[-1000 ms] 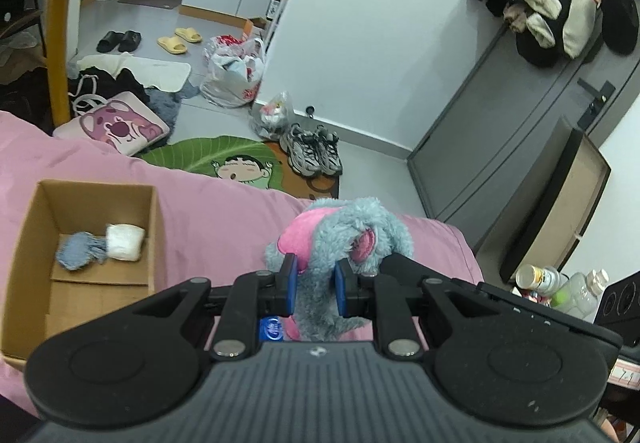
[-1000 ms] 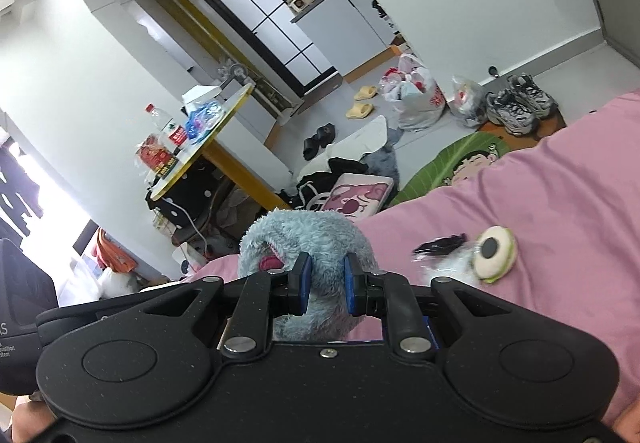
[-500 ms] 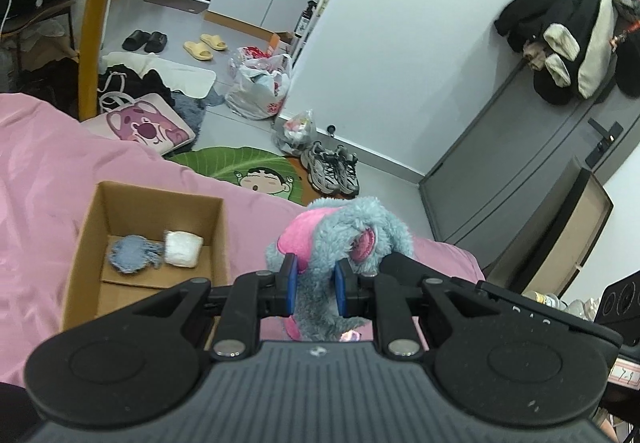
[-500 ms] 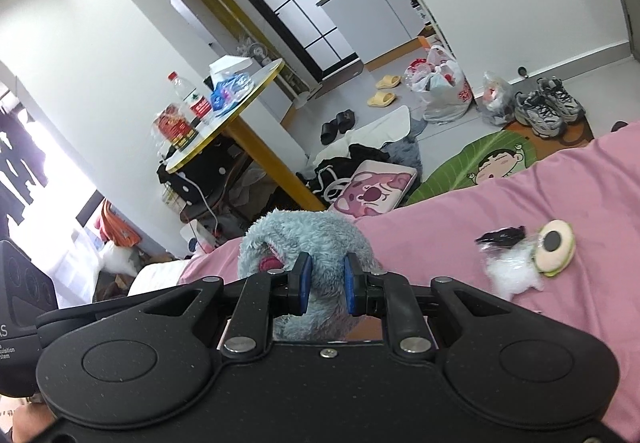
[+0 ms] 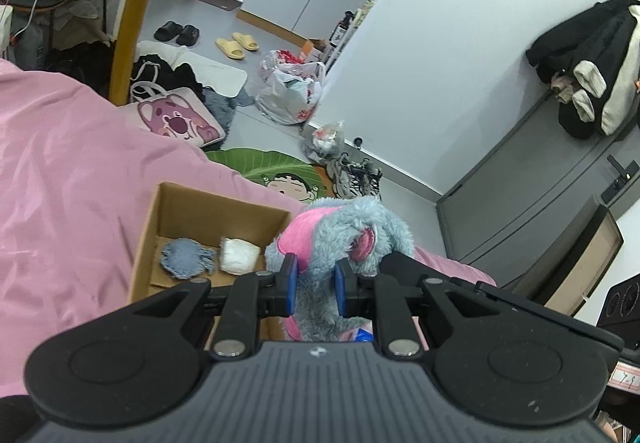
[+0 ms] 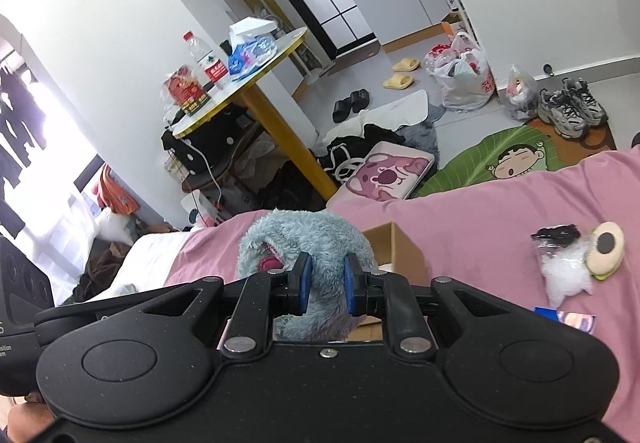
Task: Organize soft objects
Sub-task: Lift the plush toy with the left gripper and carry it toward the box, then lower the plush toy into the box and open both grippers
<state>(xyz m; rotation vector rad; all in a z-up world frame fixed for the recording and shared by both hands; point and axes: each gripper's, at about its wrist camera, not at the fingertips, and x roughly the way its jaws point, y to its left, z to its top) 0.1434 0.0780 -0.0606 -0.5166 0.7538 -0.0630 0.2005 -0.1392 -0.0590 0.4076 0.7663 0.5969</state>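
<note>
Blue pads on both grippers press into the same fluffy toy. The left gripper [image 5: 313,285] is clamped on the grey-blue and pink plush toy [image 5: 340,239], its two fingers sunk in the fur; the right gripper [image 6: 324,284] grips the same plush from the other side, its fingers squeezing the grey-blue pile. The toy hangs between the two, held above the near right corner of the cardboard box [image 5: 154,239], partly over the opening.

Just behind the toy in the left wrist view, the box sits open on the pink bedspread [image 5: 68,187]. On its floor lie a small grey-blue fuzzy piece [image 5: 185,257] and, just beside it, a white rolled bundle [image 5: 239,255].

In the right wrist view, off to the right on the bedspread, lies a clear bag of white stuffing [image 6: 562,275] touching a round cream plush piece [image 6: 607,250] with a dark centre, and nearer the gripper a small blue card [image 6: 566,319].

Farther off, on the floor beyond the bed, are a green leaf-shaped rug [image 5: 262,167], a pink bear cushion [image 5: 176,121], a pair of sneakers [image 5: 354,175], a plastic bag [image 5: 290,97] and yellow slippers [image 5: 237,44]. A yellow-legged desk [image 6: 248,83] carries a water bottle [image 6: 204,57].
</note>
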